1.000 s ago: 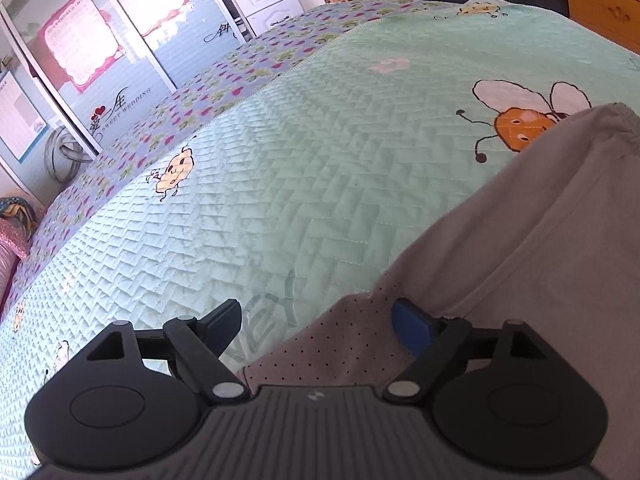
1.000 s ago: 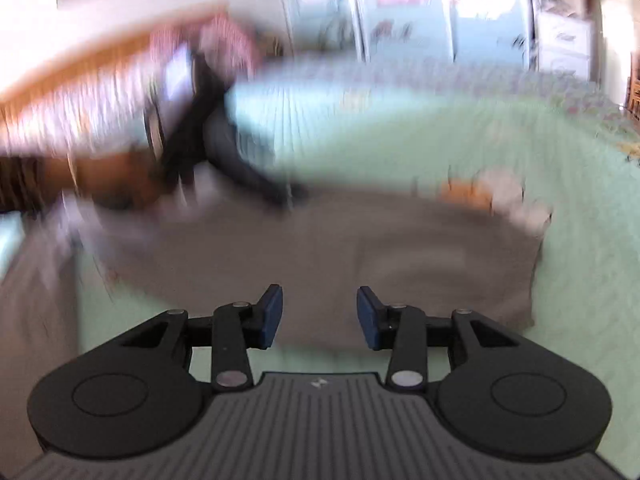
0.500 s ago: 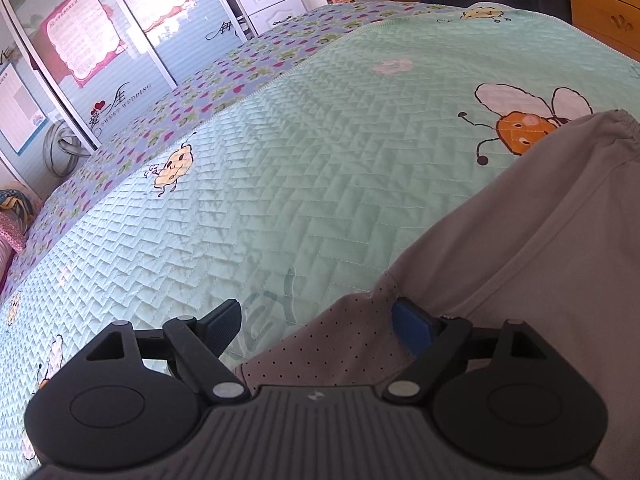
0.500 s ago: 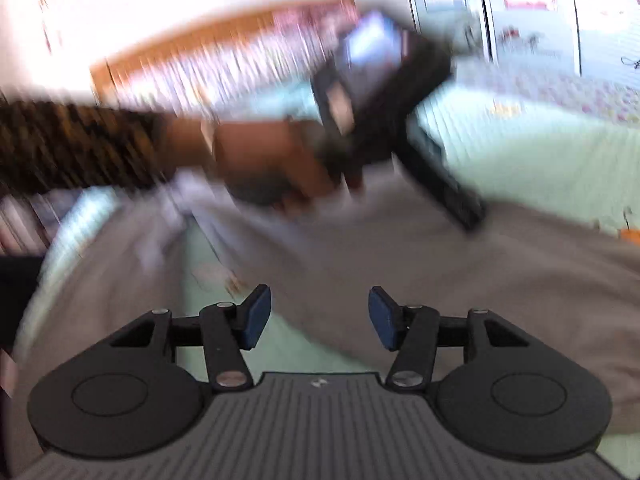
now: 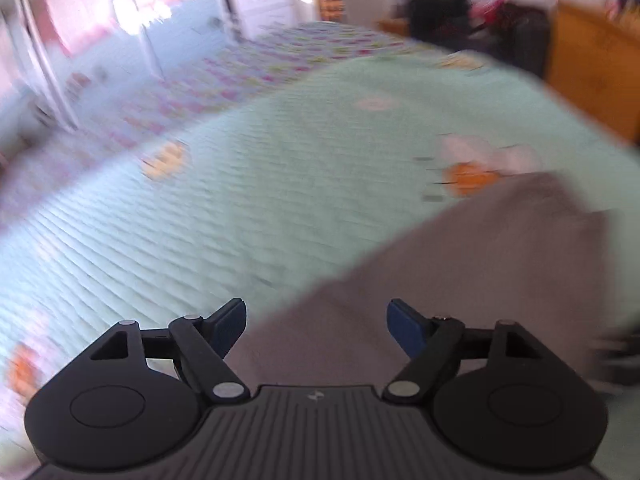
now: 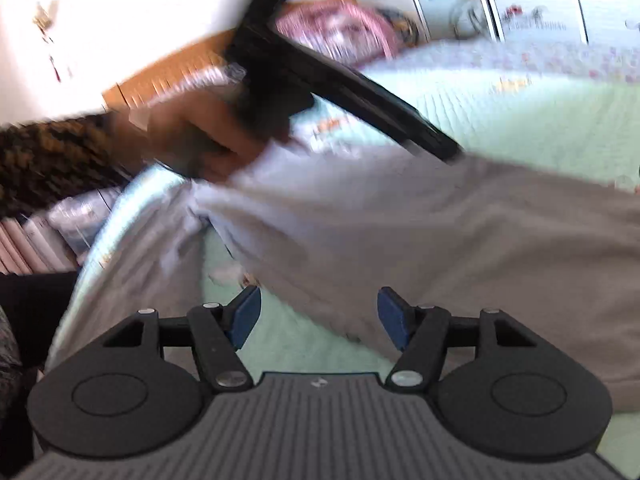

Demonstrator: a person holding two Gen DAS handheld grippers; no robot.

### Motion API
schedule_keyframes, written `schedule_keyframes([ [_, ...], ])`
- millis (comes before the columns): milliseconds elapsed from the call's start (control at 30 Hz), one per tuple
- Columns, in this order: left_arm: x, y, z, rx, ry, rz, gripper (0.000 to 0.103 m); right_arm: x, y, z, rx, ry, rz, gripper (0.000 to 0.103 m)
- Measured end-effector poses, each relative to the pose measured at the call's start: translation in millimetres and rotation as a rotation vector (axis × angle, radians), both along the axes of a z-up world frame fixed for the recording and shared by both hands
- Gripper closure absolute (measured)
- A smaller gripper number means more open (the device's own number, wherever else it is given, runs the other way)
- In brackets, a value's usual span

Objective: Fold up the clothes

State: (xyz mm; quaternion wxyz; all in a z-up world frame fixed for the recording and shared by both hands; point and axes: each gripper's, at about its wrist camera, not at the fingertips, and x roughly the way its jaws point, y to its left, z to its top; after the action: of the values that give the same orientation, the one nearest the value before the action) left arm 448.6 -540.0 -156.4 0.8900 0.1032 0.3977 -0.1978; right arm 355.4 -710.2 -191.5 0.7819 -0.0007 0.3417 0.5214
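A grey garment (image 5: 480, 280) lies spread on the green quilted bed (image 5: 240, 200). In the blurred left wrist view, my left gripper (image 5: 318, 326) hovers over the garment's near edge. Its jaws are wide and closing, and the blue pads (image 5: 230, 326) press on nothing. The right wrist view shows the same garment (image 6: 440, 240) rumpled across the bed. My right gripper (image 6: 319, 318) is low over its edge. Its jaws are opening, with cloth behind the gap but not gripped. A hand (image 6: 200, 140) in a patterned sleeve holds my left gripper (image 6: 440, 148) above the cloth's far side.
The bee-print quilt (image 6: 540, 120) reaches to white wardrobe doors (image 5: 120, 20) and a white drawer unit (image 5: 268, 4) at the back. A wooden cabinet (image 5: 592, 80) and dark clutter stand at the back right. A wooden headboard (image 6: 168, 76) and pink pillows (image 6: 340, 28) are behind the hand.
The left view has risen and turned, now blurred, and the dotted cloth corner has left its pads. The right jaws have widened. The hand with the left gripper sits higher in the right view.
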Motion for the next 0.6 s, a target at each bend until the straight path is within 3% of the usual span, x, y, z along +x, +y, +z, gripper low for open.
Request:
schedule_keyframes([
  [100,-11,11,-11,-0.103,0.114,-0.048,0.022,-1,8,-6,-0.028,0.011,0.005,0.036],
  [200,-1,14,-47,-0.049,0.184,-0.013,0.023,-5,1,-5,-0.020,0.013,0.016,0.035],
  [300,19,23,-54,0.010,0.086,0.049,0.021,-4,-1,-7,-0.016,0.020,0.019,0.035],
  [433,59,45,-48,0.018,0.062,0.216,0.022,-8,-4,-11,-0.012,0.016,0.026,0.035],
  [467,61,46,-44,0.039,0.039,0.244,0.027,-7,-6,-12,-0.009,0.018,0.027,0.035],
  [533,52,35,-33,0.055,-0.002,0.216,0.029,-7,-6,-13,-0.007,0.022,0.026,0.035],
  [600,35,18,-25,-0.013,0.012,0.107,0.029,-4,-5,-16,-0.010,0.020,0.027,0.035],
])
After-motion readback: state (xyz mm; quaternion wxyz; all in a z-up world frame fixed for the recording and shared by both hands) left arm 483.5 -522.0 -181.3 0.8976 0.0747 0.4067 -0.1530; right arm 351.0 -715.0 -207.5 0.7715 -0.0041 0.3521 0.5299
